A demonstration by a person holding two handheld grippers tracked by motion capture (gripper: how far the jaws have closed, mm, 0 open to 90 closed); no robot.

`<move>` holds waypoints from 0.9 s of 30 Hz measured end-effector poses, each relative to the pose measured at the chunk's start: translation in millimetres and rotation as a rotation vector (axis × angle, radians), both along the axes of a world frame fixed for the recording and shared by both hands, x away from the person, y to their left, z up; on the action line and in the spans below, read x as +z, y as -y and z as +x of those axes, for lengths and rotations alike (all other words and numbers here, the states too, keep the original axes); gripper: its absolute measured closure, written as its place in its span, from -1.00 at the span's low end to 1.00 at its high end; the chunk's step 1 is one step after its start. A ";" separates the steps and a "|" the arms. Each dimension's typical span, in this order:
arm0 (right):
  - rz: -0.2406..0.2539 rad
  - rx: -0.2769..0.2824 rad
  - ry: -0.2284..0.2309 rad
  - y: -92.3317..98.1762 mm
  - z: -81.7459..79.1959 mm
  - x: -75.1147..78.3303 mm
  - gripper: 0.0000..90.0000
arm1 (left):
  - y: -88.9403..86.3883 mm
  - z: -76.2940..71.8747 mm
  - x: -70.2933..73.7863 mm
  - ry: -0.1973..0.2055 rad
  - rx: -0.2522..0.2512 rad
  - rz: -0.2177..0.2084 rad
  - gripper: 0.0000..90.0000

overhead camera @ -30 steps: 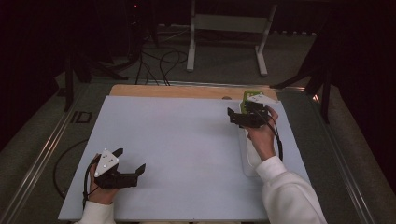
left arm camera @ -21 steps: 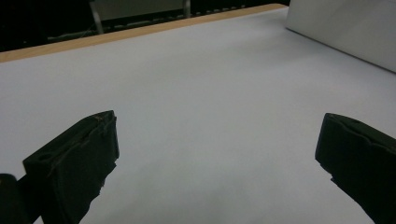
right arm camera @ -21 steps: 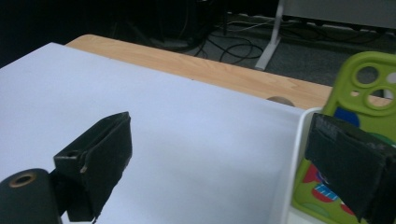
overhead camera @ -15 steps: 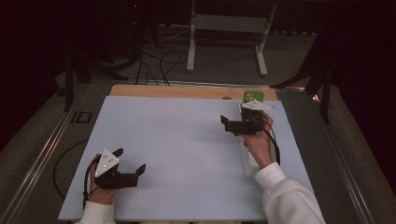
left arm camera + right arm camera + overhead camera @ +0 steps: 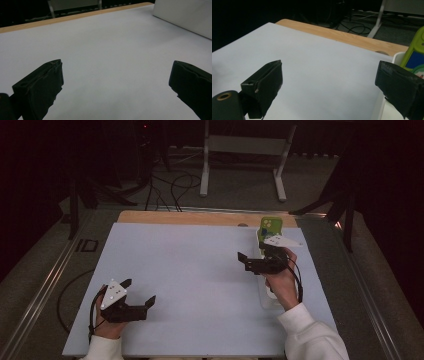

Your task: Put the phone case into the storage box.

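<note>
Right tongs (image 5: pixel 248 262) agape, glossy green packet (image 5: pixel 271 225)

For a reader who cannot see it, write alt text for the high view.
A person's two hands each hold a black two-jaw gripper over a white table sheet: the left gripper open near the front left, the right gripper open at the right, beside a white tray with a green package at its far end.
</note>
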State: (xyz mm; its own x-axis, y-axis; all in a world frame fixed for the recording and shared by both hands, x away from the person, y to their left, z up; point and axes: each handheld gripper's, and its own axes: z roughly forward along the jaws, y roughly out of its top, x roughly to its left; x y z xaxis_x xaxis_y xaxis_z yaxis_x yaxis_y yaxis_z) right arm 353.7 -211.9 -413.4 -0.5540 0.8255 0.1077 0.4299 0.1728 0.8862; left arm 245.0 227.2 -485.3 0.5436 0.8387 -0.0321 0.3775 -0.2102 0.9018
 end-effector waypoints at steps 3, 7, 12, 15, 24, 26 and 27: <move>0.014 0.016 -0.007 3.3 -8.3 -0.7 -0.83 | -0.7 0.1 0.2 0.000 0.002 0.000 -1.00; 0.022 0.033 -0.005 6.8 -19.3 -2.9 -0.83 | -1.8 0.0 0.7 0.001 0.006 -0.005 -1.00; 0.020 0.052 -0.002 9.0 -31.1 -1.4 -0.83 | -2.5 0.2 0.8 0.000 0.006 -0.004 -1.00; 0.027 0.065 -0.004 9.9 -36.8 -1.0 -0.83 | -2.6 0.1 1.2 0.000 0.003 -0.005 -1.00; 0.044 0.061 -0.004 21.0 -51.4 -10.1 -0.83 | -6.0 0.2 2.0 0.000 0.005 -0.007 -1.00; 0.044 0.066 -0.006 23.6 -54.1 -13.1 -0.83 | -6.6 0.0 2.4 0.001 0.005 -0.010 -1.00; 0.042 0.067 0.000 25.1 -55.8 -15.6 -0.83 | -7.0 -0.1 2.7 0.000 0.006 -0.009 -1.00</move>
State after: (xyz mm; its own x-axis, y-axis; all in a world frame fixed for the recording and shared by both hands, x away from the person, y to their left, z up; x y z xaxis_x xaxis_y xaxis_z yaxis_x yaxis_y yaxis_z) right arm 297.9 -237.0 -429.0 -0.6081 0.7811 0.1414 0.4189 0.1644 0.8930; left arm 244.9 234.2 -482.5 0.5385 0.8417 -0.0393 0.3788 -0.2002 0.9036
